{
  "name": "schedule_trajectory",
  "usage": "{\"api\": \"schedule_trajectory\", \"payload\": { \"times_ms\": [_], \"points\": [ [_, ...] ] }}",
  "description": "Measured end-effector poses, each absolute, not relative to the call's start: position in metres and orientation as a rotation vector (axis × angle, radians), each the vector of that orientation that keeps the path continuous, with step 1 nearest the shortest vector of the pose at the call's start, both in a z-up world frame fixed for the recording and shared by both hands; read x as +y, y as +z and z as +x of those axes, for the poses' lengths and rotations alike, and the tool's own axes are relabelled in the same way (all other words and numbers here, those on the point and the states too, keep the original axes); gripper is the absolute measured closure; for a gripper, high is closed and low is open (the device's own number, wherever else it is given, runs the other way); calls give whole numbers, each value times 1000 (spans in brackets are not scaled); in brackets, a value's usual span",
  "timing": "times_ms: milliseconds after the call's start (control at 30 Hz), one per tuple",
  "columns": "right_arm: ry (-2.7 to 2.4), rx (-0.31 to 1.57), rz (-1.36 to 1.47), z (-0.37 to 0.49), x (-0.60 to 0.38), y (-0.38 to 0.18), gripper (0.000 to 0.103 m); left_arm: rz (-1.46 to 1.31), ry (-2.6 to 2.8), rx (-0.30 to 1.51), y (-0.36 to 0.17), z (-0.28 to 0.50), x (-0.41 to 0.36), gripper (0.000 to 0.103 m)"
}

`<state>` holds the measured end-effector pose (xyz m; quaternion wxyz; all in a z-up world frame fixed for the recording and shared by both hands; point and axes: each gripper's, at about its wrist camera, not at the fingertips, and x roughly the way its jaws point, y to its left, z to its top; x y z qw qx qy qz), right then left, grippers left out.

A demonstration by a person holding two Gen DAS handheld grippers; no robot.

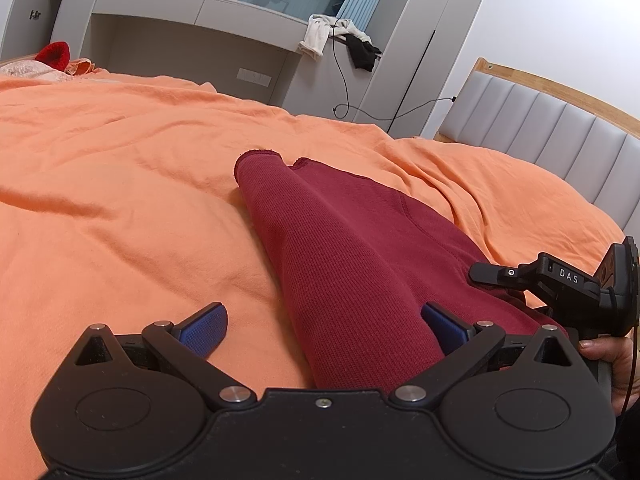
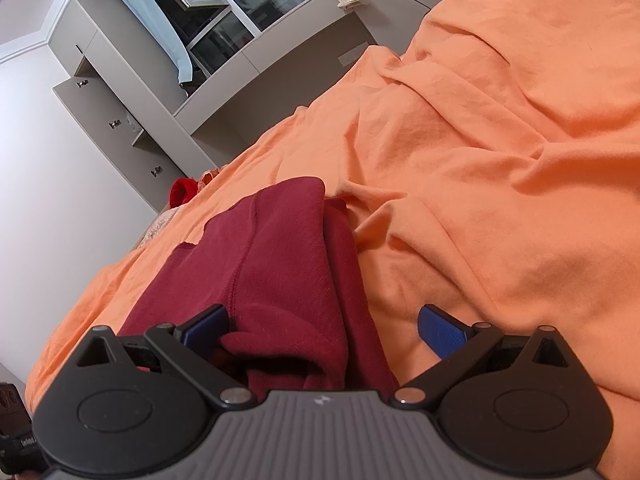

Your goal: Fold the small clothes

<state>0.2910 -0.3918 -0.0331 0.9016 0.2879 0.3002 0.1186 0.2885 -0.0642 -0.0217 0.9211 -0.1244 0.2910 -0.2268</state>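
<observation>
A dark red knit garment (image 1: 352,256) lies folded lengthwise on the orange bedsheet (image 1: 120,184). My left gripper (image 1: 326,330) is open, its blue pads spread wide, and the garment's near end runs between them. In the left wrist view the right gripper (image 1: 560,280) shows at the right edge, over the garment's right side, with a hand on its handle. My right gripper (image 2: 324,330) is open too, and bunched folds of the red garment (image 2: 272,264) sit between its fingers, against the left pad.
A grey padded headboard (image 1: 560,136) stands at the right. A grey cabinet with a window (image 1: 224,12) lines the far side of the bed, clothes (image 1: 340,40) and a black cable hanging from its shelf. A bright red item (image 1: 54,54) lies at the bed's far left corner.
</observation>
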Motion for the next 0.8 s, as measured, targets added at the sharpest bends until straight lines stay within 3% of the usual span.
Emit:
{"api": "schedule_trajectory", "payload": {
  "times_ms": [200,433,533,633,800],
  "points": [
    [245,621,589,291,-391,-32,0,-217,-555,681,-11,315,-64,0],
    [243,616,541,289,-386,-28,3,-410,-682,794,-26,356,-40,0],
    [247,607,509,288,-383,-26,10,-413,-679,781,-29,353,-40,0],
    [271,594,458,284,-375,-21,27,-397,-668,762,-29,349,-46,0],
    [242,554,275,276,-352,-7,40,-403,-667,757,-30,350,-45,0]
  ]
}}
